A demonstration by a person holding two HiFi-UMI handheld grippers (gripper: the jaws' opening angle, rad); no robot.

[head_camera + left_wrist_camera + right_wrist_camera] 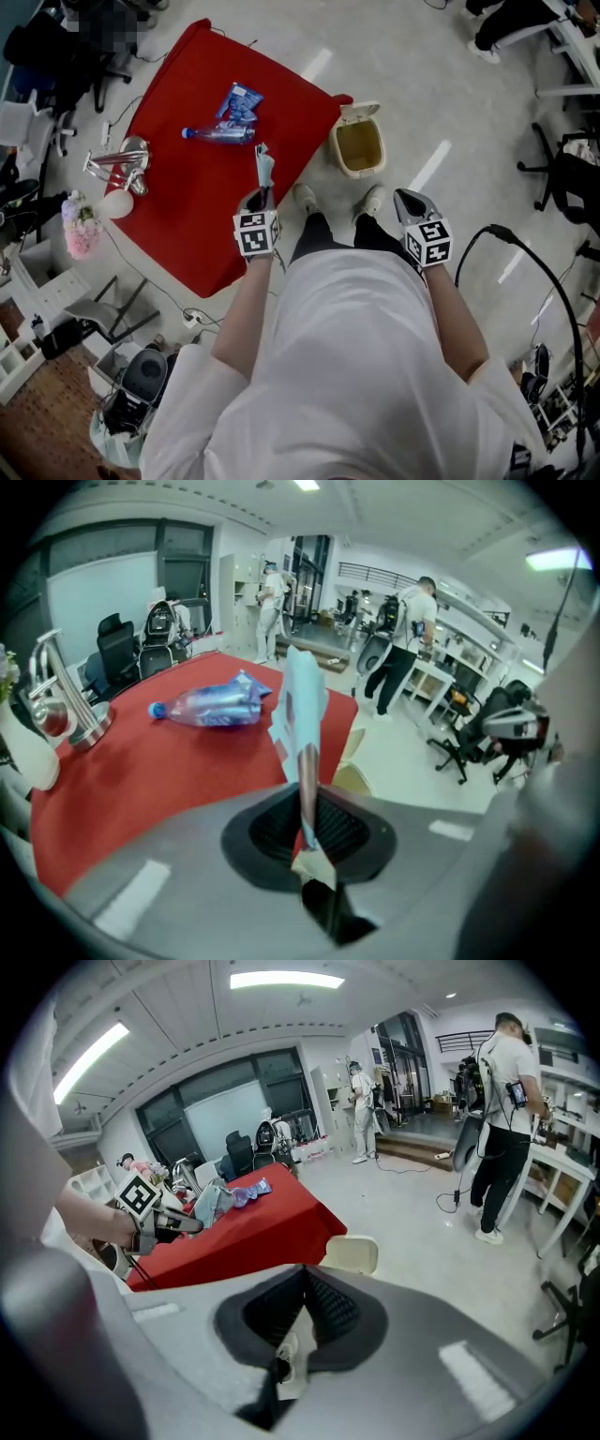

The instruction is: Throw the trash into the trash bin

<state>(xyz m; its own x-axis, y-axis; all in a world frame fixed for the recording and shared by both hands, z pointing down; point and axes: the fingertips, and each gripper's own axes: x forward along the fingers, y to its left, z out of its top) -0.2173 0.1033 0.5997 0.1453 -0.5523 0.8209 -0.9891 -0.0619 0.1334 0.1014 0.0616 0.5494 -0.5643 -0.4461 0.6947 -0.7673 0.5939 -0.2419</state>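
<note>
My left gripper (262, 194) is shut on a crumpled pale-blue wrapper (264, 167), which stands up from the jaws over the red table's (197, 216) near right side. In the left gripper view the wrapper (302, 705) is pinched flat between the pads at the gripper's (304, 799) tips. A clear plastic bottle (217, 134) and a blue packet (240, 101) lie farther back on the cloth. The beige trash bin (359, 147) stands on the floor to the right of the table, lid open. My right gripper (407, 199) hangs shut and empty above the floor, right of my shoes.
A metal stand (127, 159), a white rounded object (117, 203) and pink flowers (82, 231) sit at the table's left end. A black cable (553, 291) loops at the right. Office chairs (572, 183) and shelving ring the area; people stand far off (502, 1101).
</note>
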